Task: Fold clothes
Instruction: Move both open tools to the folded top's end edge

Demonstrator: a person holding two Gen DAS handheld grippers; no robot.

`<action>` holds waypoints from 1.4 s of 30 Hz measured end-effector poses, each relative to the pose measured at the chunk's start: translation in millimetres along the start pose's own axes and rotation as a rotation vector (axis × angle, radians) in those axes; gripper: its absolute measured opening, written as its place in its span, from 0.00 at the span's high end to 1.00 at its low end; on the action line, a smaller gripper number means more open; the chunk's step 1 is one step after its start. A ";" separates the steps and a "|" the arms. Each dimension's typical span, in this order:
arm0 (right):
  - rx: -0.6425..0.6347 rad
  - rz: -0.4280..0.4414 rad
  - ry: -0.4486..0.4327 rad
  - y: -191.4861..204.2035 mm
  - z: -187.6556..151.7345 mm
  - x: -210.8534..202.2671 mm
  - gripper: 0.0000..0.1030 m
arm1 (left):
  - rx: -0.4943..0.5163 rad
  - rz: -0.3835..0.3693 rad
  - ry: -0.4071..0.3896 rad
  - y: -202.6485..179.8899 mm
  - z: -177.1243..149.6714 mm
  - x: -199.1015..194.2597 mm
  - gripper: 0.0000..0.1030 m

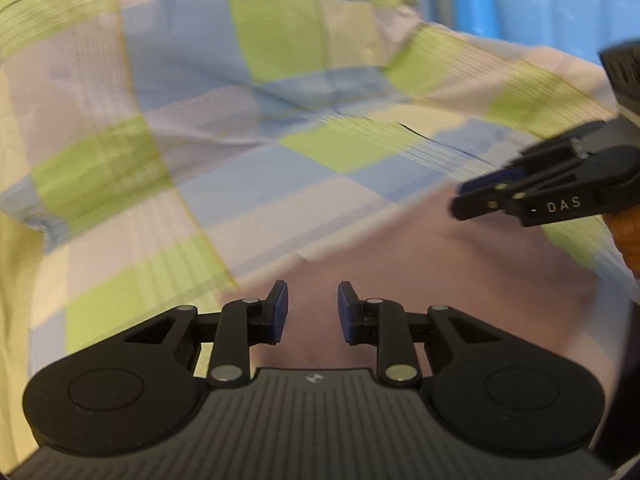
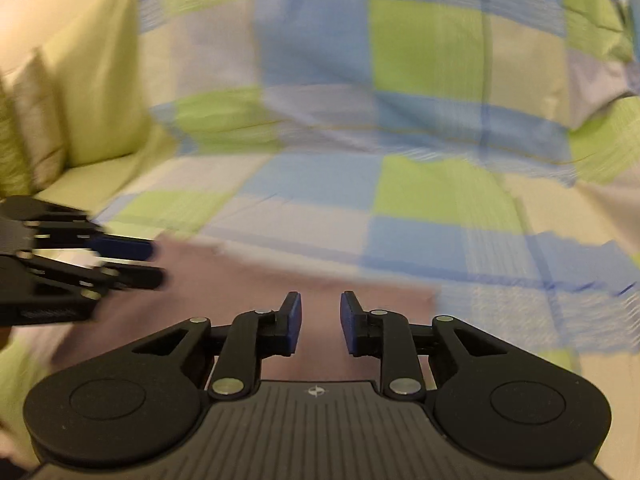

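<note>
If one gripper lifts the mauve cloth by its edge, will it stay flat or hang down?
The mauve cloth will probably droop: it lies thin and flat on the checked bedcover, like soft fabric. It looks light, so one pinch should lift it. Both the left gripper and the right gripper are open and empty.

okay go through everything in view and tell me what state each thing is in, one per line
left gripper: jaws open, holding nothing, over the mauve cloth.
right gripper: jaws open, holding nothing, over the same cloth.
mauve cloth: lying flat on the bedding, not gripped; how far it is folded cannot be told.
checked bedding: spread out, rumpled, under the cloth.
</note>
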State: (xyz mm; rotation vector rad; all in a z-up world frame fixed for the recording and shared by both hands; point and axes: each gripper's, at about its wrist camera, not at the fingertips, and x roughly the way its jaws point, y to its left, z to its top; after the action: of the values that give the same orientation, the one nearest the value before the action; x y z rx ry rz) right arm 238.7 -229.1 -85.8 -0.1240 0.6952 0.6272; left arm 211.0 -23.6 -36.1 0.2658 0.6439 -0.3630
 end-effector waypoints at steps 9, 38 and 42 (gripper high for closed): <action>0.016 -0.196 0.067 -18.1 -42.0 -30.0 0.64 | -0.035 0.073 0.037 6.5 -28.8 -26.2 0.73; -0.301 -0.140 0.066 65.3 -90.4 -41.4 0.60 | 0.427 0.012 0.080 -86.0 -61.6 -63.0 0.71; -0.295 -0.139 0.066 65.2 -91.8 -42.2 0.59 | 0.449 0.015 0.078 -88.1 -60.6 -61.1 0.71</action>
State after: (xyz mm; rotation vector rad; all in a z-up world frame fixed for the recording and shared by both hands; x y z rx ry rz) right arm 124.4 -225.6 -123.4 -0.4641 0.6480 0.5914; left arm 97.4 -66.9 -55.7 0.7160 0.6317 -0.4831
